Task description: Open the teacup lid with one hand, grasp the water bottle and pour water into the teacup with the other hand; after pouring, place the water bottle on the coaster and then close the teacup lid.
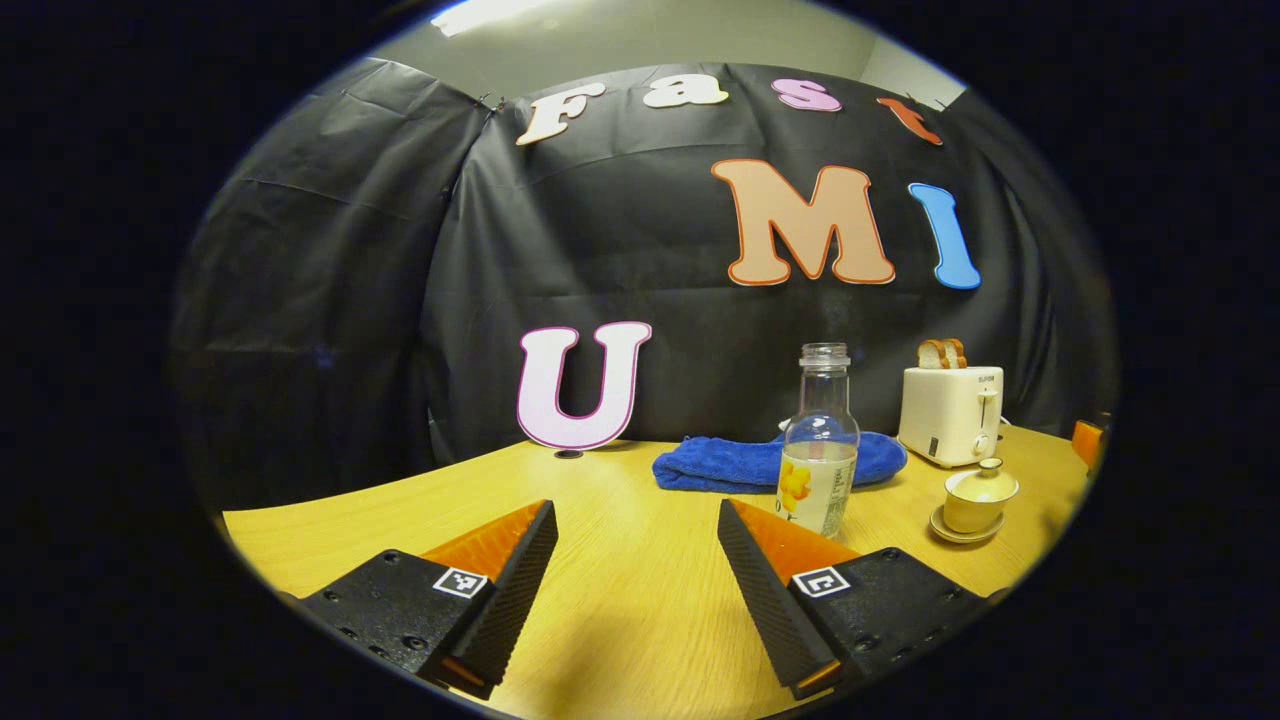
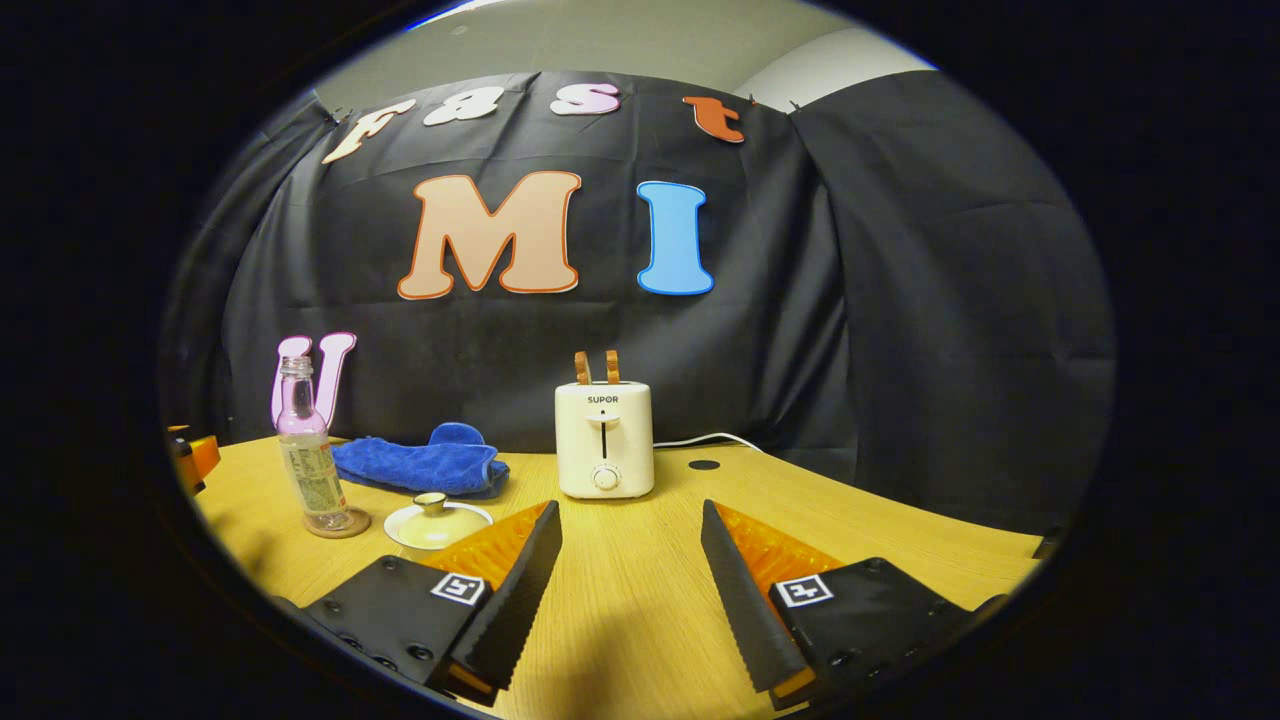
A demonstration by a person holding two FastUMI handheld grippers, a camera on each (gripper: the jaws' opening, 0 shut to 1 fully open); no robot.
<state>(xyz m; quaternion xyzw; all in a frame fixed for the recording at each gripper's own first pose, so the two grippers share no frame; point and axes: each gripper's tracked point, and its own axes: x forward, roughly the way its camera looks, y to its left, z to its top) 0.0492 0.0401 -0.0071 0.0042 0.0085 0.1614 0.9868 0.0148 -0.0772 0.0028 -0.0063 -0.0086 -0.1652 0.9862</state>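
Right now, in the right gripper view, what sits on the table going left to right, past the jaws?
Water bottle on its coaster → blue towel → lidded teacup → toaster with bread in its slots → small dark hole in the tabletop.

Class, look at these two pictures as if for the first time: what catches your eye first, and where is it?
The clear water bottle stands upright mid-table on a coaster, uncapped, in front of a blue towel. Beside it sits a lidded teacup on its saucer. At the back, against the wall, a cream toaster holds two slices of bread. Both grippers, left and right, hover open above the wooden table.
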